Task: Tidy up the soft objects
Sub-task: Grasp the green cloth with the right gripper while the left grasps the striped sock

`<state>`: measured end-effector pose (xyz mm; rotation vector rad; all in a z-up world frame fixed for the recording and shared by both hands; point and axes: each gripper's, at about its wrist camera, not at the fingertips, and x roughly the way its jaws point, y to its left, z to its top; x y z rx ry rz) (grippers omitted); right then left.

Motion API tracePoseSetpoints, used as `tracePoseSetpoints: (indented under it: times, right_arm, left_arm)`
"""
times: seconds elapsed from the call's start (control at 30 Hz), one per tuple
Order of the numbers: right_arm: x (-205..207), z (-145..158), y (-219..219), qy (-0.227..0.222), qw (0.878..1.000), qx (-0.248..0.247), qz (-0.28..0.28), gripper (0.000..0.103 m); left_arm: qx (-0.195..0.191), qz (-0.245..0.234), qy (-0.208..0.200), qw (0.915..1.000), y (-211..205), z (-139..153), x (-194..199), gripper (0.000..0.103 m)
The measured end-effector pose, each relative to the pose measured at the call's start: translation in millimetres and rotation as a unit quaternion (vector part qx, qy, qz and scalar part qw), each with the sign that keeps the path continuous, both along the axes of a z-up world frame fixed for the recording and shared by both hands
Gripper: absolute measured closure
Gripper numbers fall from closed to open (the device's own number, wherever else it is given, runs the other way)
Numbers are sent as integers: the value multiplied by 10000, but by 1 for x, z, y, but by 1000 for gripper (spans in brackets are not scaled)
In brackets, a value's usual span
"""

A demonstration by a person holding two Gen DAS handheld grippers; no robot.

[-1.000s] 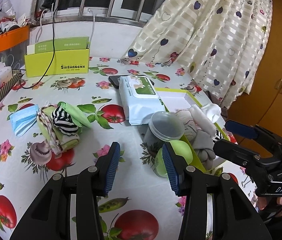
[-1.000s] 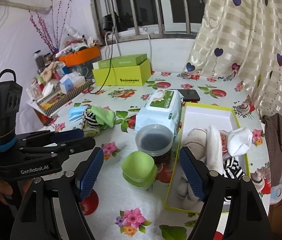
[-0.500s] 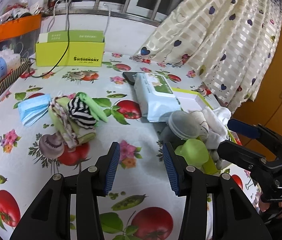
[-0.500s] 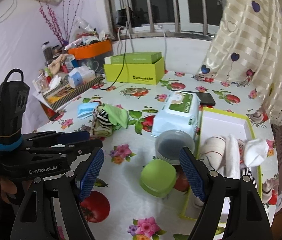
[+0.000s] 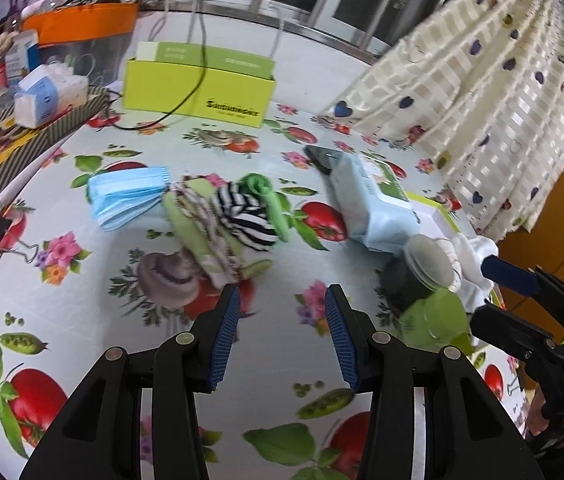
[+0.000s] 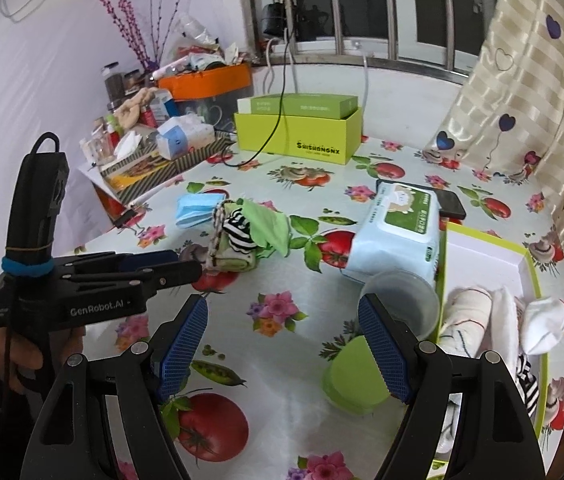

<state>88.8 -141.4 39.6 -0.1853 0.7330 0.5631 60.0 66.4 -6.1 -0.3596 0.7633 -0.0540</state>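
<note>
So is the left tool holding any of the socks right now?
No, the left tool is open and empty, short of the sock pile on the table.

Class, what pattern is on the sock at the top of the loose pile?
Black and white stripes on the sock; clearest in the left wrist view.

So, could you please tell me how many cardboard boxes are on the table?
2: a green box at the back by the window, and an open box holding socks on the right. Others may be hidden.

The sock pile (image 6: 241, 240) lies on the surface (image 6: 282, 360), mask (image 6: 195, 210) at its left, wipes pack (image 6: 398, 232) at its right. Further right, the tray (image 6: 538, 280) contains rolled socks (image 6: 498, 324).
</note>
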Motion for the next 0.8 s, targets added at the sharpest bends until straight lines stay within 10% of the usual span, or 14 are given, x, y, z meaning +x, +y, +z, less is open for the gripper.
tracePoseSetpoints:
  times: [0.57, 0.8]
  right_arm:
    - [45, -10, 50, 359, 9989, 226, 189, 25]
    - [78, -22, 75, 549, 9979, 269, 208, 41]
  left_arm:
    - [-99, 365, 23, 9993, 36, -8, -1, 58]
    - [-207, 411, 67, 9989, 50, -17, 3, 58]
